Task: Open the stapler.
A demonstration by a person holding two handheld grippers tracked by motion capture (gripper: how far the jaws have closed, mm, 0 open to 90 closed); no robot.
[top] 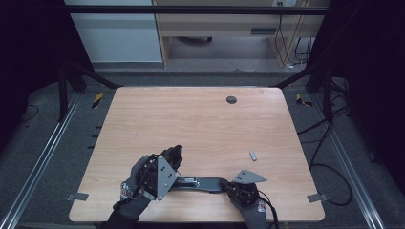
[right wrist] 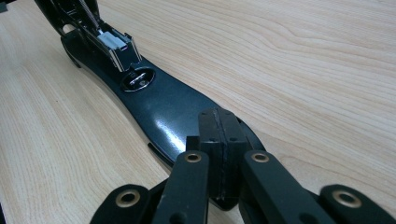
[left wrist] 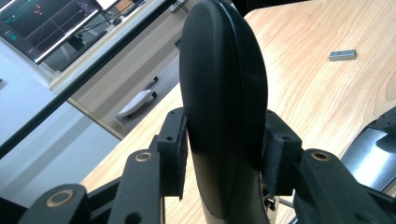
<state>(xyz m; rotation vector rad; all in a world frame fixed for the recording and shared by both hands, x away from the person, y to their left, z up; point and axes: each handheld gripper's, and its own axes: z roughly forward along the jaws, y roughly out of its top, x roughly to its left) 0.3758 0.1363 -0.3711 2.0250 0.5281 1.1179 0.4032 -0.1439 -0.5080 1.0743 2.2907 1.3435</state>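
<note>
A black stapler [top: 200, 183] lies opened out near the table's front edge. Its base [right wrist: 163, 107] rests flat on the wood, and the metal staple channel [right wrist: 112, 44] is lifted at the far end. My left gripper [top: 175, 155] is shut on the stapler's rounded black top cover [left wrist: 219, 84], holding it upright between the pads [left wrist: 173, 154]. My right gripper [top: 228, 185] is shut, with its closed tips [right wrist: 218, 140] resting on the near end of the base. A small grey strip of staples [top: 252, 156] lies loose on the table to the right, also in the left gripper view [left wrist: 342, 55].
A dark round grommet [top: 231, 99] sits in the tabletop [top: 191, 119] near the far edge. Black frame posts and cables [top: 329, 143] flank the table on the floor. A wooden desk [top: 215, 28] stands beyond it.
</note>
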